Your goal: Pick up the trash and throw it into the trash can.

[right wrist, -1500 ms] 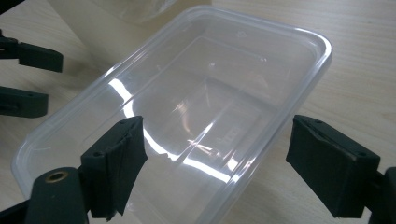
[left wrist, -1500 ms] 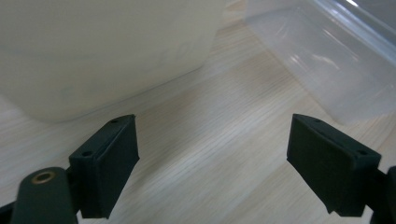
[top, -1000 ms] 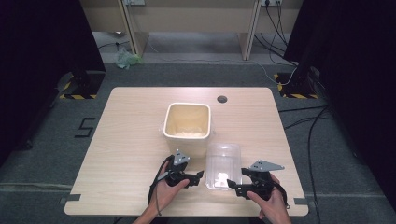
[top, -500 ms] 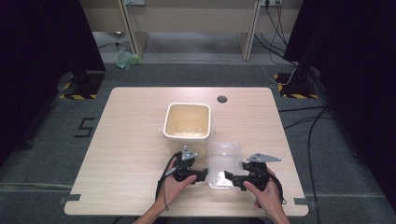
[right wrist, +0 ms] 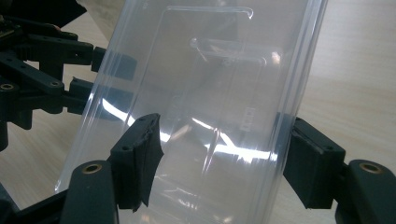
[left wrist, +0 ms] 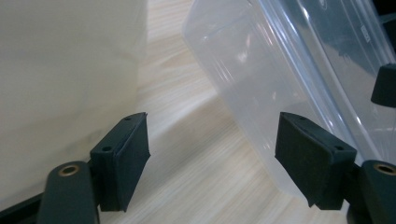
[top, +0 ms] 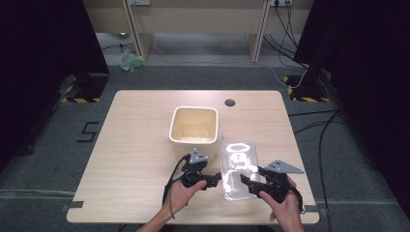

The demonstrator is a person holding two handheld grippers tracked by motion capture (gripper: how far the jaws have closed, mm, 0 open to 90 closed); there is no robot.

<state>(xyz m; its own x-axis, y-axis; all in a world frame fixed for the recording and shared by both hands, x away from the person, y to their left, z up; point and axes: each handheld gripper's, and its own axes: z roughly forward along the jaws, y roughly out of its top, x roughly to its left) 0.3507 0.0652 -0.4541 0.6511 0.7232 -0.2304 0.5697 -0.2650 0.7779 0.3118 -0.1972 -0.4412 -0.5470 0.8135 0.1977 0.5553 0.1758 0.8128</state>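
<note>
A clear plastic container sits on the table just in front of a cream bin. Both grippers have moved inward over the last second. The left gripper, jaws wide, now touches its left side, and the right gripper, jaws wide, straddles its right edge, likely readying a two-handed grasp.

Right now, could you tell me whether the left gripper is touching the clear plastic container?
Cannot tell. In the left gripper view, one of the left gripper's fingers overlaps the clear plastic container's wall, but no plain contact or gap shows.

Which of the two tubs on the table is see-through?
The clear plastic tub between the left claw and right claw, nearest the person. The square cream tub behind it is opaque.
</note>
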